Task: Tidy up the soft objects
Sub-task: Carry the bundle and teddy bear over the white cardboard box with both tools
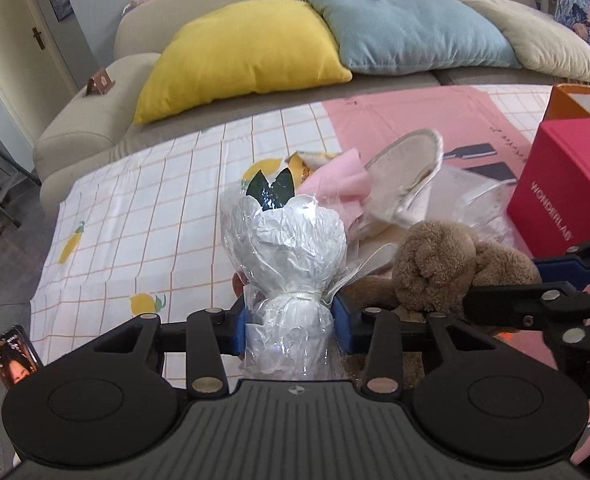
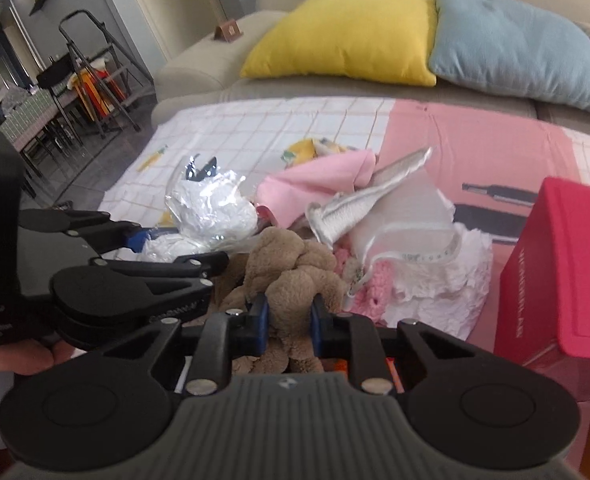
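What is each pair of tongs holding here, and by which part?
Left tongs: the white plastic-wrapped bundle, gripped on its lower part, just below the tied neck. Right tongs: the brown plush toy, pinched on a fold at its near end.

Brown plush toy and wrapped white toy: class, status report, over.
Left claw shut on wrapped white toy. Right claw shut on brown plush toy. Pink cloth and red box crowd the pile.

The red box is cut off by the right edge. The bear's lower body is hidden behind the near gripper body. The far-left dining area is blurred.
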A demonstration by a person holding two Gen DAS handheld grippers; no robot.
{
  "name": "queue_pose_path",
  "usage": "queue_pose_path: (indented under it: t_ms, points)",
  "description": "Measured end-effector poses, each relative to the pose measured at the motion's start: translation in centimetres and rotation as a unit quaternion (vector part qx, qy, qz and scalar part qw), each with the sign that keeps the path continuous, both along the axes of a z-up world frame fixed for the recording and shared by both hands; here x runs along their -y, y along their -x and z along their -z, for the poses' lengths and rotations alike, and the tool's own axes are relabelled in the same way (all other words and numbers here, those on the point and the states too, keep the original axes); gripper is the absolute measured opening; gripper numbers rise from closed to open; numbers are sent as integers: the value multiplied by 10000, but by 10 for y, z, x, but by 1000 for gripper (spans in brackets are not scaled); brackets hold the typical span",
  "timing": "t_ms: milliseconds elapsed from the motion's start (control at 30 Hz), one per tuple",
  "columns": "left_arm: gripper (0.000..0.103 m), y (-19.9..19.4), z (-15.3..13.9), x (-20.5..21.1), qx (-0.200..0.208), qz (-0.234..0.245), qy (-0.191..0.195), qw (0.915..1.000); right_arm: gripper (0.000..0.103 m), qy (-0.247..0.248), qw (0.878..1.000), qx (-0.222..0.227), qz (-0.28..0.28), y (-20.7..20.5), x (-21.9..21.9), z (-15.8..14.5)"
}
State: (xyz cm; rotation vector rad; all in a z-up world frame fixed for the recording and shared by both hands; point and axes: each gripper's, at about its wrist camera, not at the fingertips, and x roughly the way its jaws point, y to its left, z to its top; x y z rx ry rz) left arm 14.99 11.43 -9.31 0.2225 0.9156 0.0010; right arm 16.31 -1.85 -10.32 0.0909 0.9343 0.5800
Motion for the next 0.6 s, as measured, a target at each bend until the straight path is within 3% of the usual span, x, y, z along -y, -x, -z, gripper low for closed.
queue_pose_path:
  t_ms: [233, 467, 600]
  points:
    - [47, 20, -36, 18, 339, -56, 149, 9993, 19, -164, 9976, 658, 138, 33, 46, -46]
    - [47, 46, -61, 44, 692, -258, 683, 9949, 19, -349, 9885, 1216, 822, 65, 120, -83]
    - [47, 58, -80, 68, 835, 48, 1161, 9897, 19, -147, 9811, 1540, 1166, 75, 166, -101]
